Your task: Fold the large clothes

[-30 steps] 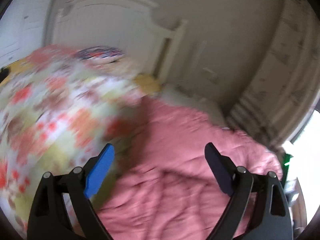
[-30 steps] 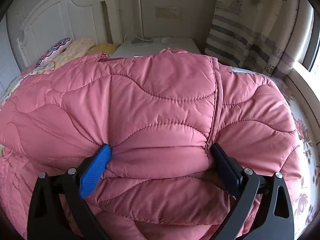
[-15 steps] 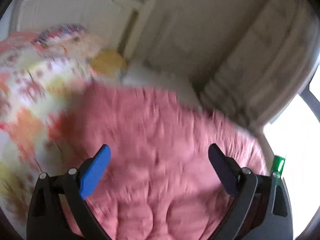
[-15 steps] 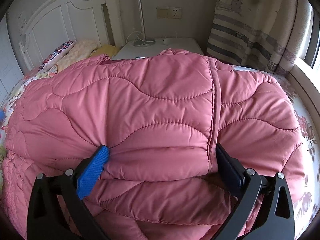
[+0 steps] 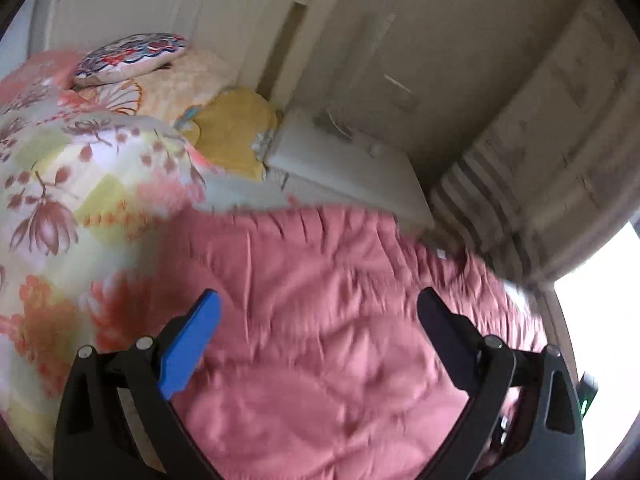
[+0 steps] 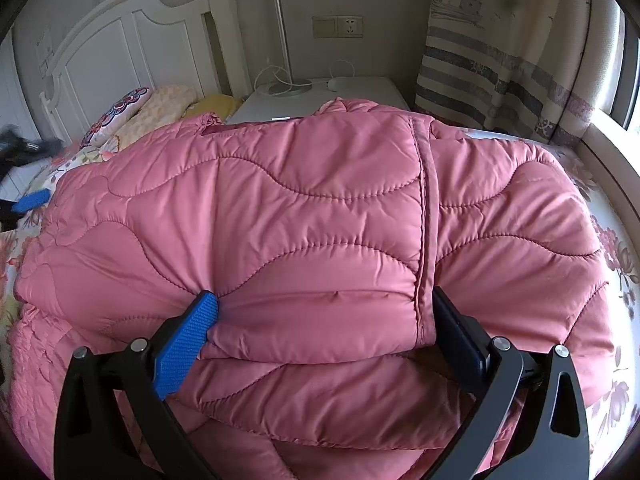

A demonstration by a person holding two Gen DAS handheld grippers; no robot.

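Note:
A pink quilted jacket [image 6: 312, 216] lies folded over itself on the bed. My right gripper [image 6: 324, 320] stands wide open, with a folded bulge of the jacket between its blue and black fingers; the jaws are not closed on it. In the left wrist view the jacket [image 5: 328, 340] is blurred and fills the lower middle. My left gripper [image 5: 316, 320] is open and empty above it. The left gripper also shows, blurred, at the far left of the right wrist view [image 6: 28, 200].
A floral duvet [image 5: 60, 200] lies left of the jacket, with pillows [image 5: 132, 56] and a white headboard [image 6: 112, 48] behind. A white nightstand [image 6: 320, 92] with a lamp base stands at the back. Striped curtains [image 6: 500, 60] and a window sill are at the right.
My left gripper has swung from the floral duvet toward the jacket, staying open. My right gripper has pulled back slightly over the jacket fold, still open.

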